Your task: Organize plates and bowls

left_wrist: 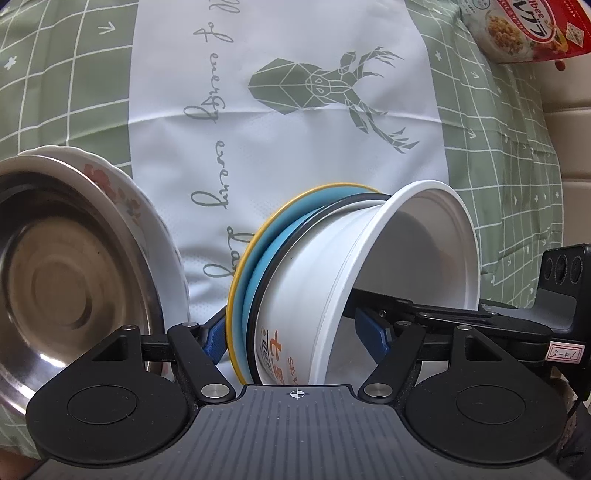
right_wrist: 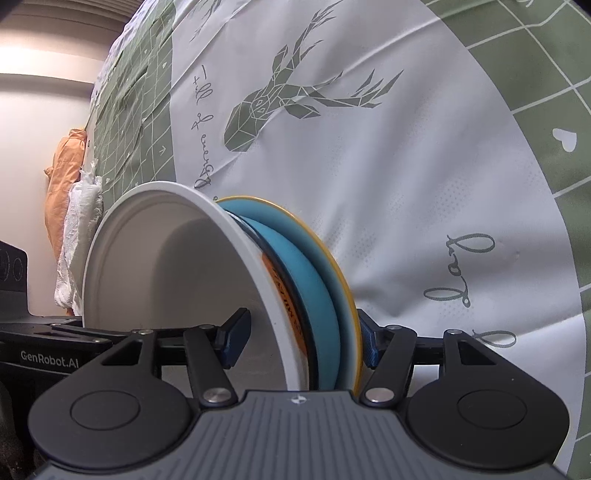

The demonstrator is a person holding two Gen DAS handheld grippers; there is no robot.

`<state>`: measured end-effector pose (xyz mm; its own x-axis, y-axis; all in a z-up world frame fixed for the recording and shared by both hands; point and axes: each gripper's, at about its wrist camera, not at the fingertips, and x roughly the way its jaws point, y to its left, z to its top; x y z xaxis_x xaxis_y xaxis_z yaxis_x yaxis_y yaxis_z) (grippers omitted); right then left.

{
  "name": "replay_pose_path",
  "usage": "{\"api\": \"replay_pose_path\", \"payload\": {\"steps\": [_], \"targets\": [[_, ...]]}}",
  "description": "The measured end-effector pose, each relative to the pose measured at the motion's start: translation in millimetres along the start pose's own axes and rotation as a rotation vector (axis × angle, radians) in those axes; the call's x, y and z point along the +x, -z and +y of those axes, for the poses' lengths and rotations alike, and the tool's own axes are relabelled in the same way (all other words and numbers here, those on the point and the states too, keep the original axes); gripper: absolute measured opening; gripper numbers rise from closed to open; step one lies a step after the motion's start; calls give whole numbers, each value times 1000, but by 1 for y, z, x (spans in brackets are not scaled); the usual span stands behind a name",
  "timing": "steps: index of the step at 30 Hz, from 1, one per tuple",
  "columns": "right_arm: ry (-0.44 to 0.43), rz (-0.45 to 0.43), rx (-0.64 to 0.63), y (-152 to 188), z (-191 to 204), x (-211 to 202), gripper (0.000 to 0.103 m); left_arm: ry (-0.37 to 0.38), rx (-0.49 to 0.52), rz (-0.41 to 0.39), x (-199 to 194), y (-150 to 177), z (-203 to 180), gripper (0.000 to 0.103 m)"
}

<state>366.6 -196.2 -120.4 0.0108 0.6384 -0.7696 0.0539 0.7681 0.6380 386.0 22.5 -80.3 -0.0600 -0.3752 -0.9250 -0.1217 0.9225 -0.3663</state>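
A stack of a white paper bowl [left_wrist: 332,280] nested in a blue bowl [left_wrist: 266,266] on a blue plate with a yellow rim [left_wrist: 240,273] is held between both grippers. My left gripper [left_wrist: 295,339] is shut on the stack: one finger behind the plate, one inside the white bowl. My right gripper [right_wrist: 299,339] grips the same stack [right_wrist: 317,295] from the opposite side, one finger inside the white bowl [right_wrist: 177,273], one behind the plate. The right gripper's body [left_wrist: 517,325] shows in the left wrist view.
A steel bowl [left_wrist: 66,280] sits inside a white floral plate [left_wrist: 147,229] at the left. A green-and-white tablecloth with a deer print [left_wrist: 314,85] covers the table. A snack bag [left_wrist: 524,29] lies at the far right. Orange and white cloths [right_wrist: 74,192] lie past the table edge.
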Motion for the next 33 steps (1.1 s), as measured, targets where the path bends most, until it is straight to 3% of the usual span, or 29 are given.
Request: {"api": "replay_pose_path", "payload": {"steps": [24, 33], "targets": [[41, -8, -45, 0, 12, -1, 56, 3, 50, -30, -4, 2, -3, 75], [16, -16, -31, 3, 5, 0, 57, -19, 78, -46, -3, 5, -9, 75]]}}
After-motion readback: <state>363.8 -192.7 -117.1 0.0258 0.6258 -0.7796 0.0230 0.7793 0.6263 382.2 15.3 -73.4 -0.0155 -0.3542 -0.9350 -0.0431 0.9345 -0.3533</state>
